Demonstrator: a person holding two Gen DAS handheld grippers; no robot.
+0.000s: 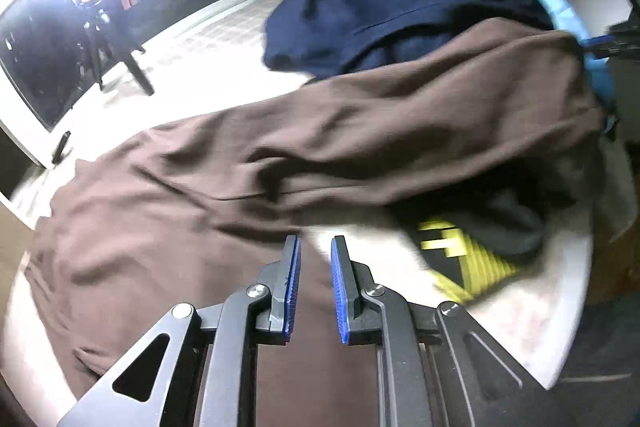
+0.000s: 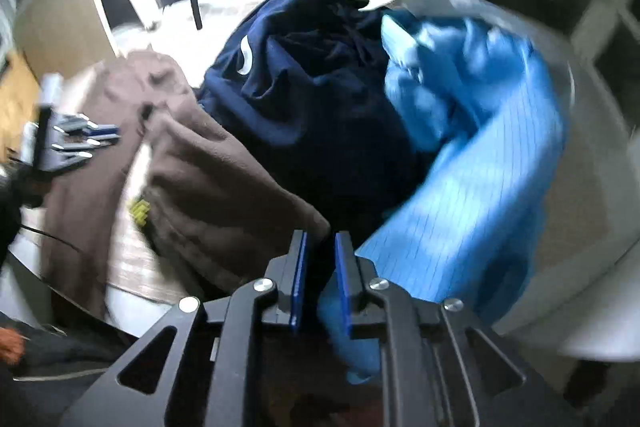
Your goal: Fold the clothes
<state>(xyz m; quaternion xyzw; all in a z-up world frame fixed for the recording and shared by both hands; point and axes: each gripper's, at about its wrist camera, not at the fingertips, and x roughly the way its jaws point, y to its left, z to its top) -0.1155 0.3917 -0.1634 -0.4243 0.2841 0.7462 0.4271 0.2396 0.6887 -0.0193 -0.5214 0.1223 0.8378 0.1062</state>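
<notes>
Four garments lie heaped on the white table (image 1: 520, 311): one brown garment (image 1: 280, 155) stretched across the front, one navy garment (image 1: 380, 7) behind it, one light blue garment (image 2: 480, 155), one black-and-yellow piece (image 1: 472, 255) beneath. The left gripper (image 1: 315, 247) hovers over the brown cloth's edge, jaws narrowly parted and holding nothing; the right gripper (image 2: 320, 243) shows the same narrow gap, with cloth bunched at its tips, though I cannot tell whether it is pinched.

Garments on bench (image 1: 520, 311): 1 brown (image 1: 280, 163), 1 navy (image 1: 360, 7), 1 light blue (image 2: 480, 155), 1 black with yellow stripes (image 1: 472, 255); total 4
</notes>
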